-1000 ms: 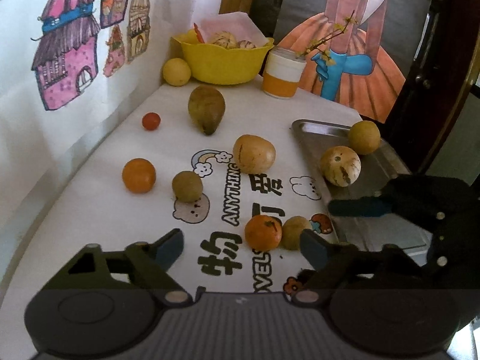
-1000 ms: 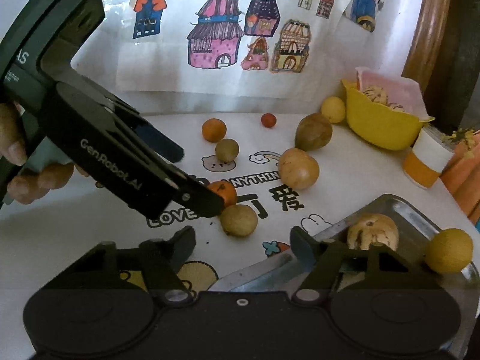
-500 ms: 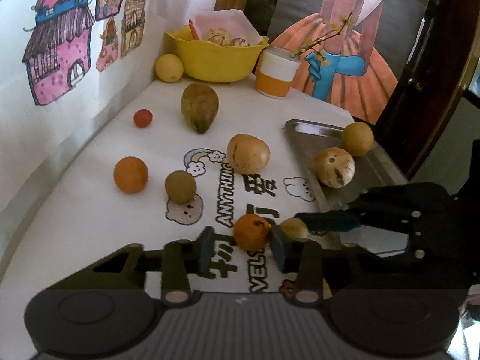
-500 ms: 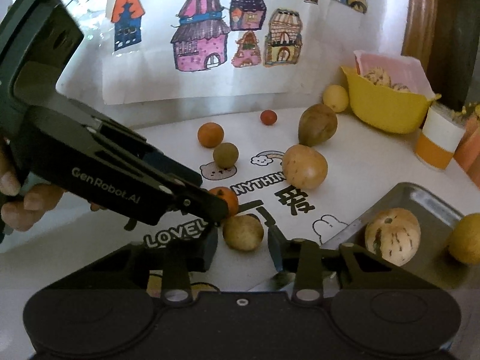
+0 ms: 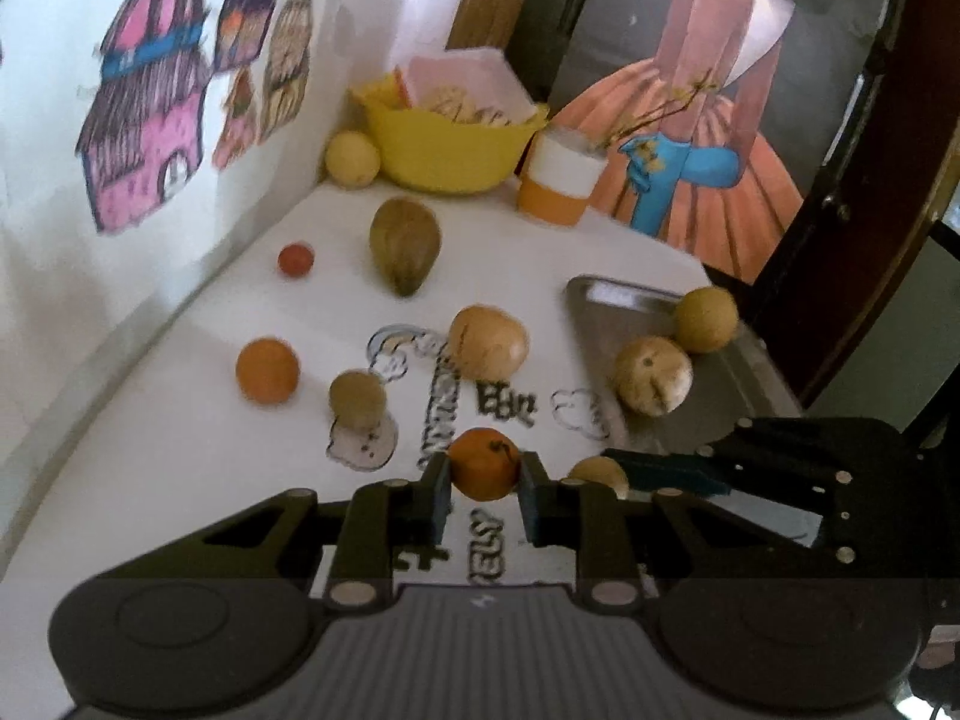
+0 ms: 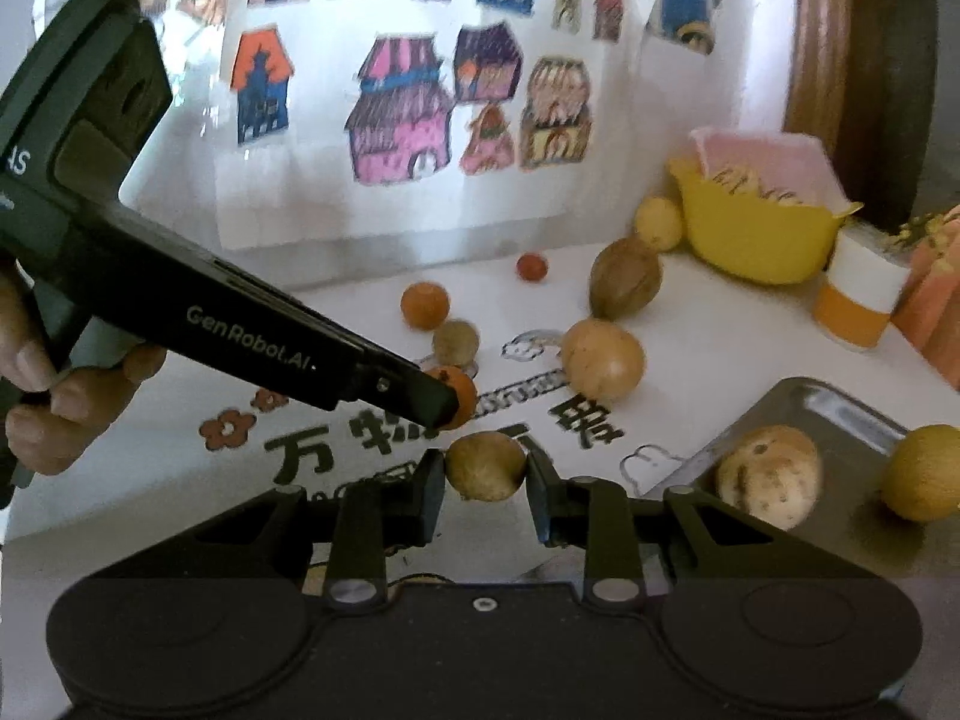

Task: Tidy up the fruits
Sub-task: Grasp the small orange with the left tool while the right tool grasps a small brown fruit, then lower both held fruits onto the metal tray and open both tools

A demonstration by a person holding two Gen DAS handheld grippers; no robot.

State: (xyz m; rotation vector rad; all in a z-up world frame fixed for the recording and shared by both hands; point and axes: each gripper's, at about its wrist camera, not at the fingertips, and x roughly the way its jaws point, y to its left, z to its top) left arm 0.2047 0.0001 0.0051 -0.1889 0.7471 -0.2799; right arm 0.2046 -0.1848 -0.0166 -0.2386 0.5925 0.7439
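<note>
The small orange sat low in the middle of the left wrist picture, pinched between the two pads of the left gripper. Its jaws were nearly closed, one pad pressed on each side of the fruit. In the right wrist picture, the right gripper had squeezed a little brown fruit the same way, low in the middle.

Both fruits sat close to the white table, so this looked like the grabbing step. I cannot tell if they had left the table yet. Next, each fruit would likely need a lift and a ride to the metal tray at the right, which already held a speckled melon and a round yellow-green fruit.

The two grippers were very close together, so they could bump. The tray had a raised rim to clear. There was bare room at its near end. A tan round fruit sat just left of the tray.
</note>
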